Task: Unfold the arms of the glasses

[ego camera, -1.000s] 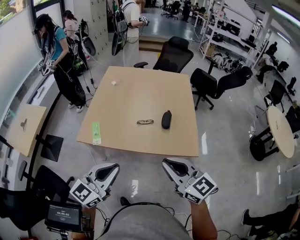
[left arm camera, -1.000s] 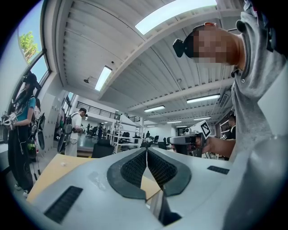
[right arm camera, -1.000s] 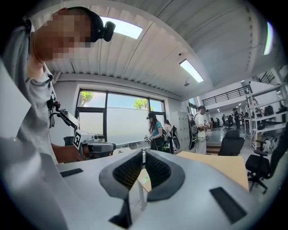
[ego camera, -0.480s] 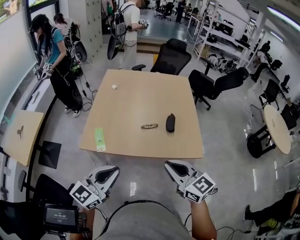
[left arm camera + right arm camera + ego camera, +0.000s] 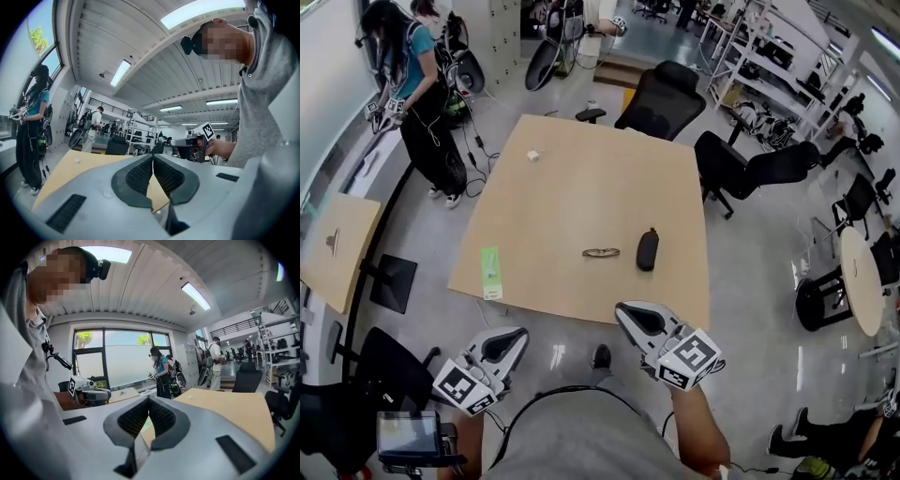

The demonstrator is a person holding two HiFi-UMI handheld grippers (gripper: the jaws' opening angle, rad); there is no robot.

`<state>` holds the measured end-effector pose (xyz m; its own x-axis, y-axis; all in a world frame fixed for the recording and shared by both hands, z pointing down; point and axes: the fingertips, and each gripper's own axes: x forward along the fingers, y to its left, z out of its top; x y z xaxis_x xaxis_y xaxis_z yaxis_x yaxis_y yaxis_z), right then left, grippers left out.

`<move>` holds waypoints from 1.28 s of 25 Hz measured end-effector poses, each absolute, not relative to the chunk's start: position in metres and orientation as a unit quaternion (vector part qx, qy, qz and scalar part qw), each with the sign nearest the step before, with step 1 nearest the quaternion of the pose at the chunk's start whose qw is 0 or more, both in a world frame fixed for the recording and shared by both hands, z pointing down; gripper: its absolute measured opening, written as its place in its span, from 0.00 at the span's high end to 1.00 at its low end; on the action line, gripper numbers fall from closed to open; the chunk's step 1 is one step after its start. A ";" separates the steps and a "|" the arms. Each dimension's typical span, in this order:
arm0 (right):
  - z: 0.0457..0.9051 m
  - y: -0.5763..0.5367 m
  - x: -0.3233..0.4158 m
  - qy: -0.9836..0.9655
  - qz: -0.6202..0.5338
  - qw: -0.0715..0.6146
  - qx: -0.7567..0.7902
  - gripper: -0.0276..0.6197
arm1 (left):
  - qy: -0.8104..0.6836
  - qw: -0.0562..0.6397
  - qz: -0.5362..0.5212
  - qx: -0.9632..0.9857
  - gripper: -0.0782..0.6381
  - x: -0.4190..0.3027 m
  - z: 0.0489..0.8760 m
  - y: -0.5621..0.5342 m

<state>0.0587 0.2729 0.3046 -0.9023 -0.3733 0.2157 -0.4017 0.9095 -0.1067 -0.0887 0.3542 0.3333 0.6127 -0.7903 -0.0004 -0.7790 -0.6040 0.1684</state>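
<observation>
This is an open-plan office or lab floor. A square wooden bench (image 5: pixel 581 187) stands on a glossy grey floor (image 5: pixel 750 309). Black swivel chairs (image 5: pixel 661 98) sit beyond the bench, with metal shelving racks (image 5: pixel 759 66) further back. A round table (image 5: pixel 860 281) stands to its right. Left of the bench, a person (image 5: pixel 412 94) in cabled gear stands by tall windows (image 5: pixel 122 366).

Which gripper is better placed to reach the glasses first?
Probably the right gripper: it is at the near edge of the table, nearer the glasses than the left gripper.
</observation>
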 end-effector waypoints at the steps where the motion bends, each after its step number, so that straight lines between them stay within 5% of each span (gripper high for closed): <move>1: 0.305 0.256 0.060 -0.974 0.074 0.095 0.193 0.95 | -0.444 0.079 -0.036 0.892 0.87 -0.084 0.336 0.340; 20: 0.361 0.017 0.104 -0.971 0.127 0.104 0.176 0.95 | -0.449 0.166 0.040 0.877 0.87 -0.001 0.428 0.097; 32: 0.490 -0.058 0.069 -0.928 0.191 0.234 0.219 0.95 | -0.324 0.220 0.160 0.906 0.87 0.022 0.566 -0.005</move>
